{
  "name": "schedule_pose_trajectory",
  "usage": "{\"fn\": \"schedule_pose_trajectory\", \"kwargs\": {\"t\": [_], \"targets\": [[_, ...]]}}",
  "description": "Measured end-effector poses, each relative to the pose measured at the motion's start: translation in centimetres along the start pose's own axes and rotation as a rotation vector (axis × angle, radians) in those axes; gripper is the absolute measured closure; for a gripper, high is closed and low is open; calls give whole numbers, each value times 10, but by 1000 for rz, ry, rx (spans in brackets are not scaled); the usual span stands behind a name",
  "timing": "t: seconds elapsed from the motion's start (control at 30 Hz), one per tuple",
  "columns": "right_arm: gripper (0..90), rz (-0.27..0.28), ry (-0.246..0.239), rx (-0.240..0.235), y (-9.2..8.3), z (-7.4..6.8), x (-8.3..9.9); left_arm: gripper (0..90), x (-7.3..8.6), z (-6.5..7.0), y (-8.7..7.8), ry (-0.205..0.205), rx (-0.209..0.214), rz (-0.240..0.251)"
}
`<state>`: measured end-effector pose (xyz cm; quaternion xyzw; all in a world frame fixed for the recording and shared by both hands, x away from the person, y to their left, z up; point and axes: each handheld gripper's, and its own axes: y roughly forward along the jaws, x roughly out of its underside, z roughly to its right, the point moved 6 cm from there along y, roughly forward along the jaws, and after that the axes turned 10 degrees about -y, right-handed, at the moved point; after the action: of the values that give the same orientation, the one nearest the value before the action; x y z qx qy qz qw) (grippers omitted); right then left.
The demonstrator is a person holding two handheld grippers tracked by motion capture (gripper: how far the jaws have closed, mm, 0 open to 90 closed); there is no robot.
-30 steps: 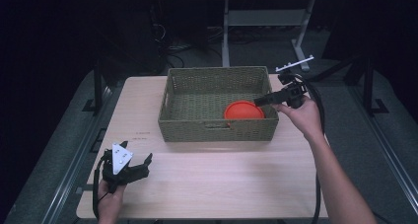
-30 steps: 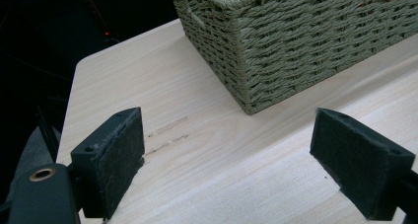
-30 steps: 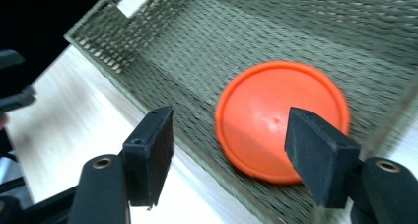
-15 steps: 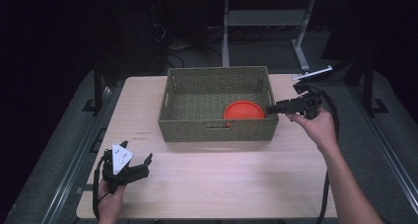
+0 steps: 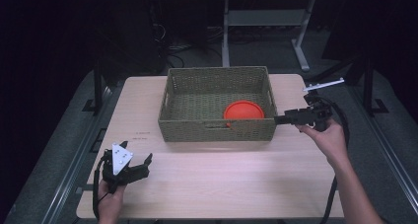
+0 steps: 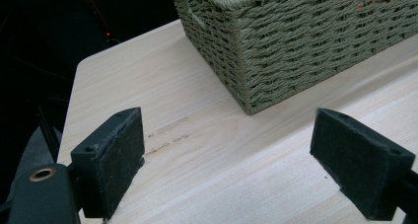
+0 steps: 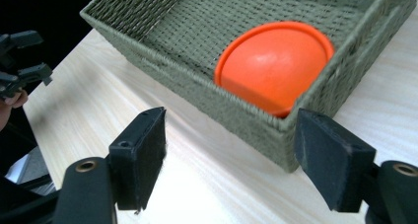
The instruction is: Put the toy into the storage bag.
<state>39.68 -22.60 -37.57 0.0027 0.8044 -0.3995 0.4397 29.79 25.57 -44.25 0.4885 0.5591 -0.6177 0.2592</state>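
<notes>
An olive woven basket (image 5: pixel 197 130) stands at the middle back of the pale wooden table (image 5: pixel 222 179). An orange bowl (image 5: pixel 243 109) lies upside down in its near right corner, also seen as the bowl (image 7: pixel 271 68) in the right gripper view. My right gripper (image 5: pixel 277 119) hovers just outside the basket's right end and points left at that corner. Its jaws have just been opening and nothing is between them. Both pads (image 7: pixel 143 155) frame the basket (image 7: pixel 246 115) corner without touching it. My left gripper (image 5: pixel 137 152) rests open on the table's near left, aimed at the basket (image 6: pixel 305 46).
The basket's left handle cut-out (image 6: pixel 197 19) faces the left gripper. Bare tabletop (image 6: pixel 236 150) lies between the left pads. Behind the table stands a metal frame (image 5: pixel 226 21) on a dark floor. The far left gripper (image 7: pixel 19 61) shows small in the right gripper view.
My right gripper has drawn back to the right, from the bowl's edge inside the basket to outside its right end. The bowl stays in the basket. The left gripper has not moved.
</notes>
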Motion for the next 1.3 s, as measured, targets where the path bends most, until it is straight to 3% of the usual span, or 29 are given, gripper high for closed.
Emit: {"fn": "schedule_pose_trajectory", "kwargs": {"t": [0.67, 1.3], "targets": [[262, -11, 1, -13, -2, -5, 37, 128, 1, 0, 0, -2, -3, -5], [247, 12, 54, -39, 3, -1, 72, 128, 1, 0, 1, -9, -2, -2]]}}
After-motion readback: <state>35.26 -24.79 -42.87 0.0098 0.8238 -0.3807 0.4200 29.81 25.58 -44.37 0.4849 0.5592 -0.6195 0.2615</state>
